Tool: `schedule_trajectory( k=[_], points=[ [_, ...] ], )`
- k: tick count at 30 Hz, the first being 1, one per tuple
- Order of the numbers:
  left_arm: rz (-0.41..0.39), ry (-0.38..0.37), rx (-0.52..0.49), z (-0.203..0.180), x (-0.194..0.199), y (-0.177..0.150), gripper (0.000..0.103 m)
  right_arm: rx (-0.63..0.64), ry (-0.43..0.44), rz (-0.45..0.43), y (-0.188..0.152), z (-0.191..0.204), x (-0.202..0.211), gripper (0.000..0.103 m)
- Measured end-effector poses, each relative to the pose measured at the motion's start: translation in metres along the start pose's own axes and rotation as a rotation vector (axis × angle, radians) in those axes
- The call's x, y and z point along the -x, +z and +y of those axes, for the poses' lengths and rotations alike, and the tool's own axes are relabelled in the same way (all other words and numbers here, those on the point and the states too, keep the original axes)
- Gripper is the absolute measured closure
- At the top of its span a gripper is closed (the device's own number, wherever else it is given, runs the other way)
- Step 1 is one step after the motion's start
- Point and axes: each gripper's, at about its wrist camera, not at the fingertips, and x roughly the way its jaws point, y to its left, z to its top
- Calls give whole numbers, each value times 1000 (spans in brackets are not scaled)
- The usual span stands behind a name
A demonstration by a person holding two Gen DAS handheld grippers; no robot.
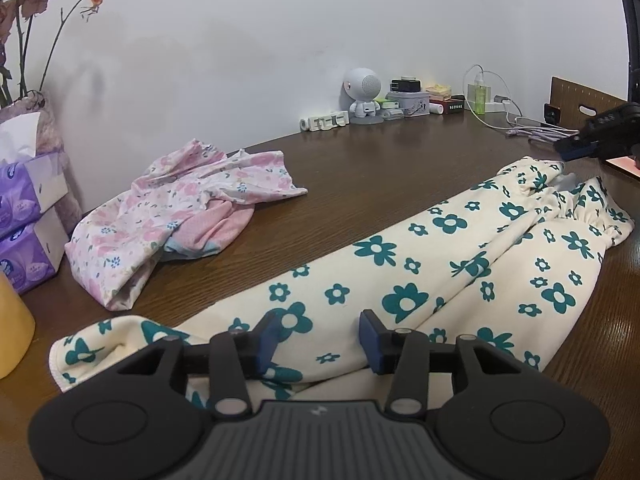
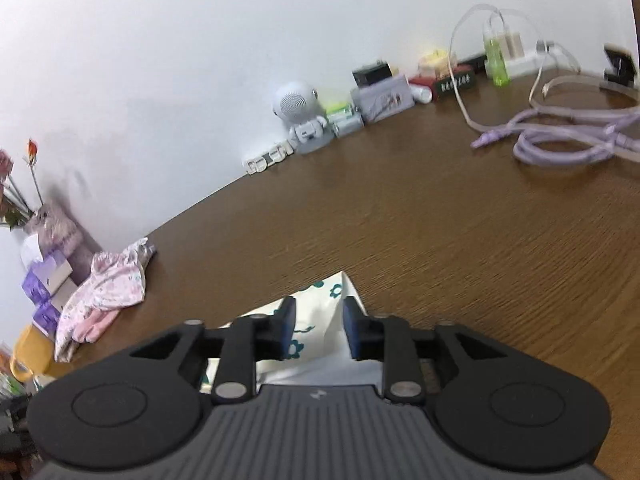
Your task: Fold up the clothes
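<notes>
A pair of cream trousers with green flowers point(image 1: 460, 264) lies stretched across the brown table point(image 1: 360, 168), waistband at the far right. My left gripper point(image 1: 320, 340) hovers over the leg end, open, its blue pads apart with cloth beneath them. In the left wrist view my right gripper point(image 1: 572, 146) shows at the right edge, just past the waistband. In the right wrist view my right gripper point(image 2: 318, 320) stands open with a raised corner of the trousers point(image 2: 320, 312) between its pads, which do not press on it.
A crumpled pink floral garment point(image 1: 180, 208) lies at the left. Purple tissue packs point(image 1: 24, 216), a yellow cup point(image 1: 10, 328) and dried flowers point(image 1: 32, 40) stand at the far left. A white robot figure point(image 1: 363, 94), small boxes and purple cables point(image 2: 568, 136) line the wall side.
</notes>
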Motion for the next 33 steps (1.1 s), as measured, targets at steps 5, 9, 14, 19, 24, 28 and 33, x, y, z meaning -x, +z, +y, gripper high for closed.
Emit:
schedule_trajectory(
  k=[5, 9, 14, 19, 24, 28, 33],
  points=[
    [0, -1, 3, 0, 1, 0, 60, 157, 31, 102, -16, 19, -1, 76],
    [-2, 4, -1, -2, 1, 0, 60, 243, 30, 143, -20, 38, -19, 72],
    [-3, 2, 3, -1, 1, -1, 59, 251, 23, 134, -12, 45, -42, 60],
    [-3, -1, 8, 0, 2, -1, 59, 200, 59, 140, -10, 39, -54, 73],
    [-3, 1, 9, -1, 2, -1, 59, 138, 146, 105, -13, 35, -42, 101],
    [-3, 0, 11, 0, 2, -1, 59, 136, 177, 52, -14, 37, -4, 101],
    [-4, 2, 5, -1, 1, -1, 59, 145, 80, 138, -26, 36, 7, 101]
  ],
)
